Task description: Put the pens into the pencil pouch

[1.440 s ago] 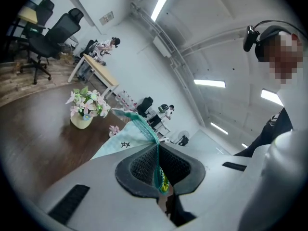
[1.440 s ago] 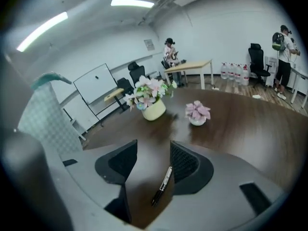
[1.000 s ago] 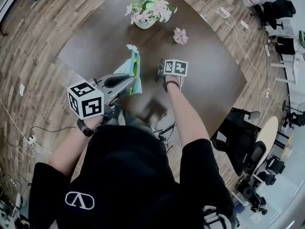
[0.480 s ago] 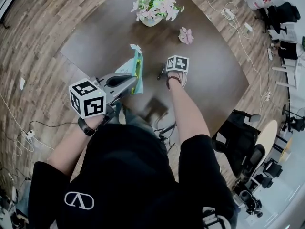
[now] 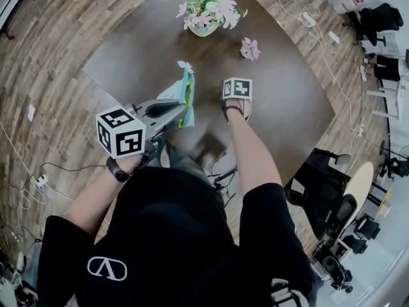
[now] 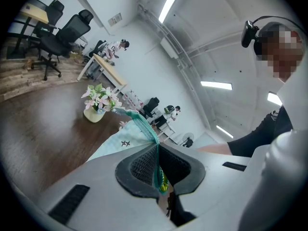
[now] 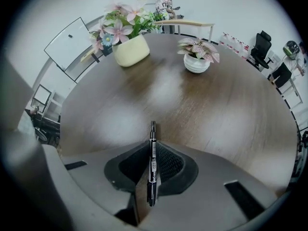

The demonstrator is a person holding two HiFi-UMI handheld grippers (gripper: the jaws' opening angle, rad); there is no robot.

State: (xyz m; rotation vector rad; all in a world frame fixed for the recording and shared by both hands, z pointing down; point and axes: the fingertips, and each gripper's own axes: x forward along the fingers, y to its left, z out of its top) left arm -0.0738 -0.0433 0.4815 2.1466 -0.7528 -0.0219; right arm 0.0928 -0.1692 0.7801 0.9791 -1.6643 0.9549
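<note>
The jaws of the right gripper have just been closed on a black pen; the pencil pouch is pinched by the left gripper; insertion is still to be done.

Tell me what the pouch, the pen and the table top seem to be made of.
Pouch: likely soft fabric, pale mint, matte; it folds limply and its teal edge shows open mesh.
Pen: probably hard plastic, black, slightly glossy, with a white printed label.
Table top: wood or wood-look laminate, dark brown, faint grain, soft sheen reflecting lights.
</note>
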